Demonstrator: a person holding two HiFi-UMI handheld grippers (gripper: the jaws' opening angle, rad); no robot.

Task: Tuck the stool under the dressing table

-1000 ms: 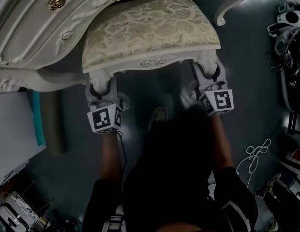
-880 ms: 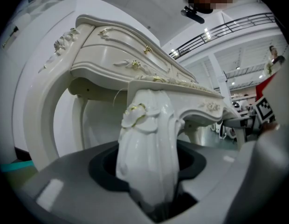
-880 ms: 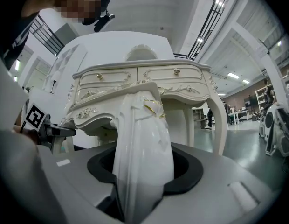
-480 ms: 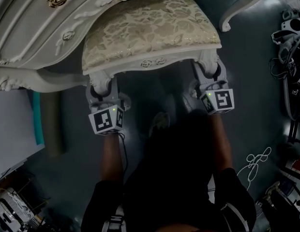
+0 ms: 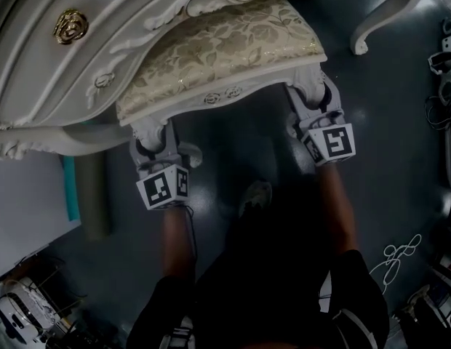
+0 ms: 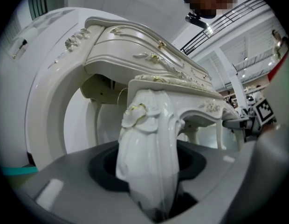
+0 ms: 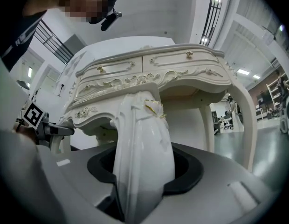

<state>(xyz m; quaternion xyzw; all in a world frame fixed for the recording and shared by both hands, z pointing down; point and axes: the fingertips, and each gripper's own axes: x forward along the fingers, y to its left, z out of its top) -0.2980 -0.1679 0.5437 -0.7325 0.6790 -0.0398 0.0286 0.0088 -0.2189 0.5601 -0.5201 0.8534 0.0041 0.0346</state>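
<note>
1. Stool (image 5: 225,49) stands on the dark floor (image 5: 236,147), right in front of the dressing table (image 5: 58,71).
2. Head view: the far edge of the seat lies under the table's carved front rim. The near edge and both front legs are out on the person's side.
3. Left gripper (image 5: 151,138) is held level. Its fingers (image 6: 65,185) are closed on the stool's left leg (image 6: 149,148), below the carved knee. The dark pads touch the leg on both sides.
4. Right gripper (image 5: 313,102) is held level. Its fingers (image 7: 219,185) are closed on the right leg (image 7: 144,157), also below the carving, with the pads in contact.
5. Right gripper view: the table's drawer fronts with gold knobs (image 7: 189,54) sit above the stool's rail. A table leg (image 7: 247,120) stands to the right.
6. A shoe (image 5: 256,195) rests on the floor between the person's two arms, behind the stool.
</note>
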